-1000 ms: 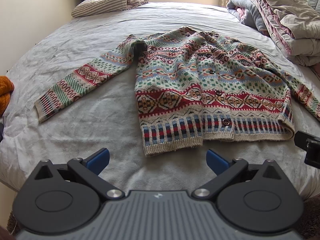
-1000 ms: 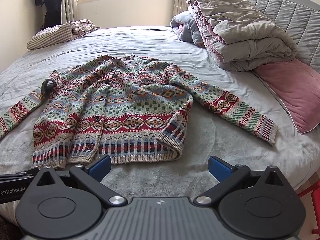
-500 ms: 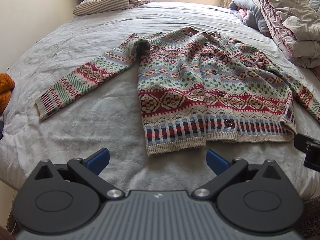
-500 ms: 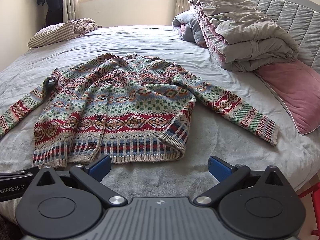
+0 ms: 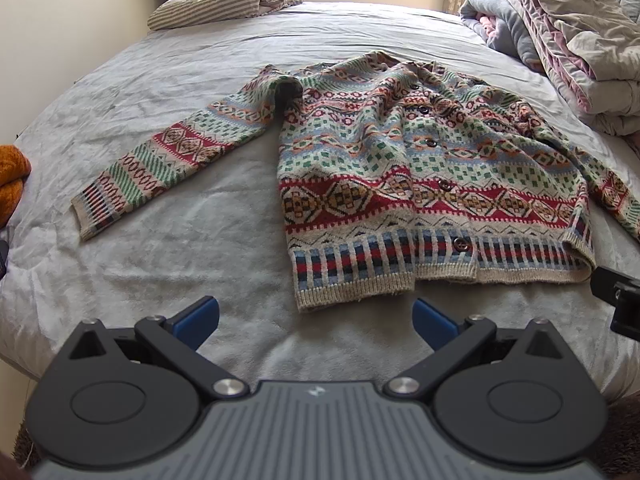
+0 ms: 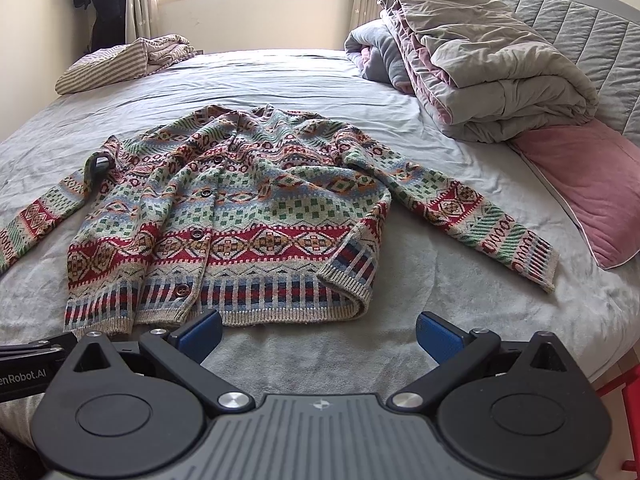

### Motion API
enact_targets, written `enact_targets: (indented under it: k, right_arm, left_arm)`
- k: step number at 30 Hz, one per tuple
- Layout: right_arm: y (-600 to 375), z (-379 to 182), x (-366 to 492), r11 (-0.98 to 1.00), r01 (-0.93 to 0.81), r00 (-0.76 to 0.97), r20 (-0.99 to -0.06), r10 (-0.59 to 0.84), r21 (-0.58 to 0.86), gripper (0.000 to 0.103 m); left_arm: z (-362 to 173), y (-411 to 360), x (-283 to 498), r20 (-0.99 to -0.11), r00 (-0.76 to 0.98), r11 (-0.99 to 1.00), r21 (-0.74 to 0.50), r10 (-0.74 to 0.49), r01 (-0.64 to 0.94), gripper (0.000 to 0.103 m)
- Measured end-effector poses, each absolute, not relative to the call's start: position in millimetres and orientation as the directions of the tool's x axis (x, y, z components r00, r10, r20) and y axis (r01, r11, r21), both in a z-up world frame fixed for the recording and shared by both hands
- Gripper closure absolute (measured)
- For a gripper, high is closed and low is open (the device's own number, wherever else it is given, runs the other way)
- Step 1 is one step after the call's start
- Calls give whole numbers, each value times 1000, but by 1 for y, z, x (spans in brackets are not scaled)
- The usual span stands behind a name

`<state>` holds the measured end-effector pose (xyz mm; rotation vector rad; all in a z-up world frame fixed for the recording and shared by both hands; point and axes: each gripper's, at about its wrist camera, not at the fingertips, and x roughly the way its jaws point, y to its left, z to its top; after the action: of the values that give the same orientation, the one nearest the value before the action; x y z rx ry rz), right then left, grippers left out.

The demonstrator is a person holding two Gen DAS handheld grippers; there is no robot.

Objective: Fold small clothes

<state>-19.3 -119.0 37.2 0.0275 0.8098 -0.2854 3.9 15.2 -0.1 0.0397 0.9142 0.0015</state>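
Blue-padded fingers of my left gripper (image 5: pixel 315 316) and right gripper (image 6: pixel 319 331) spread apart, empty, above grey bedsheet (image 5: pixel 168 264). Knit patterned cardigan (image 6: pixel 224 216) lies flat, buttoned, just beyond. Only left view shows orange cloth (image 5: pixel 12 176); only right shows pink pillow (image 6: pixel 580 184), quilted headboard (image 6: pixel 580 32).

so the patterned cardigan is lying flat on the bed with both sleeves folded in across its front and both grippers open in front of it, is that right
Not quite. The cardigan lies flat on the bed, but both sleeves are spread out to the sides, not folded in, as the right wrist view shows. The left gripper and right gripper are open in front of it.
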Motion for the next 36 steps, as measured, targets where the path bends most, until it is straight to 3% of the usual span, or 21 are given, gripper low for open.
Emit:
enact_targets:
  k: [15, 20, 26, 30, 34, 36]
  right_arm:
    - [-140, 30, -11, 960, 260, 669, -698, -256, -102, 0]
    - [-177, 33, -9, 976, 219, 720, -677, -153, 12, 0]
    - [-221, 27, 13, 983, 182, 646, -757, -97, 29, 0]
    - [-225, 17, 26, 983, 163, 661, -749, -44, 87, 2]
    - [-207, -1, 52, 990, 129, 644, -764, -45, 51, 8]
    - [-197, -11, 65, 994, 111, 628, -776, -51, 24, 10]
  left_arm:
    - [-9, 24, 18, -799, 601, 1000, 26, 18, 4, 1]
    - [-15, 49, 40, -805, 580, 992, -91, -126, 89, 1]
    - [-23, 90, 63, -824, 530, 977, -205, -201, 51, 1]
    - [-34, 114, 67, -824, 520, 964, -267, -224, -8, 2]
    - [-45, 125, 67, -807, 507, 931, -364, -303, -23, 6]
    - [-51, 125, 69, -788, 497, 905, -426, -364, -13, 13]
